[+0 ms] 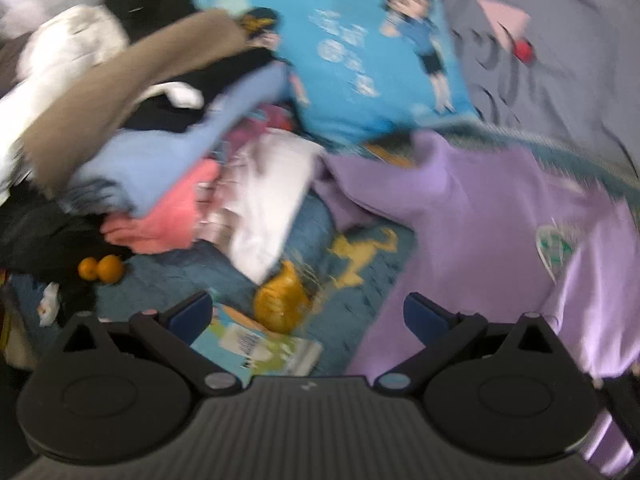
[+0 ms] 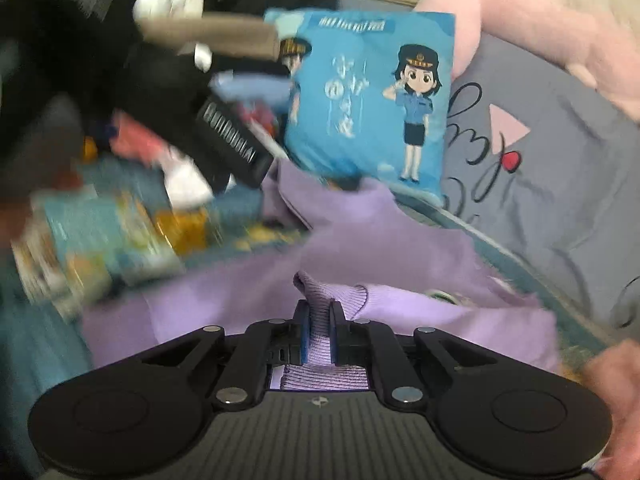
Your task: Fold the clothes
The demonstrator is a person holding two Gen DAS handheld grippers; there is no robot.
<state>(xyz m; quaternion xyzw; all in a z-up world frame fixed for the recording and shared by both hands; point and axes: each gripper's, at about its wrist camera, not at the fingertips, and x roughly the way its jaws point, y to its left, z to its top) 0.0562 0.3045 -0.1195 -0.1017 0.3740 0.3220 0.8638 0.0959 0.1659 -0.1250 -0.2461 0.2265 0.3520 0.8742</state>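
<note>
I've got the right gripper clamped on the ribbed cuff of the lilac sweatshirt, the fabric pinched between its blue pads. The left gripper hangs with its jaws wide apart and nothing between them, the sweatshirt spread at its two o'clock. I read this as the sleeve fold underway; next I'd carry that cuff across the body and find a second hold for the left. Count so far: one lilac sweatshirt, one blue cartoon pillow at twelve o'clock, two oranges at nine, one jumbled clothes pile at ten.
</note>
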